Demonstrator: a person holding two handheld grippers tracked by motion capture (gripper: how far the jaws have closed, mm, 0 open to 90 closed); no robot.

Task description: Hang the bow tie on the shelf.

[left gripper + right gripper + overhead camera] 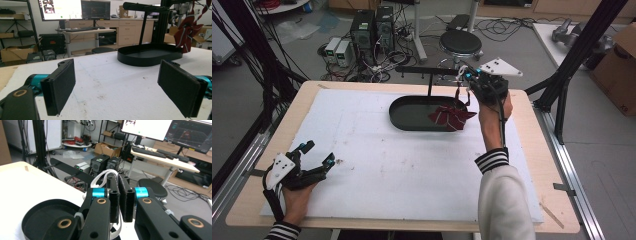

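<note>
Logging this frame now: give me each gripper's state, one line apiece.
Left gripper: open, holding nothing, resting on the white mat.
Right gripper: closed on a white strap above the black tray.

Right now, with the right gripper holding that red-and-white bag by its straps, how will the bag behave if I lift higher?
Probably floppy: the red bag sags in crumpled folds under the right gripper. Likely light, since thin white straps carry it. It may swing and brush the black tray.

No words or numbers can be read anywhere. The two screens (75,9) far past the left claw (120,87) show pictures and tiny marks too small to read. The brown box (619,70) right of the right claw (469,75) has a dark mark, too blurry to make out.
</note>
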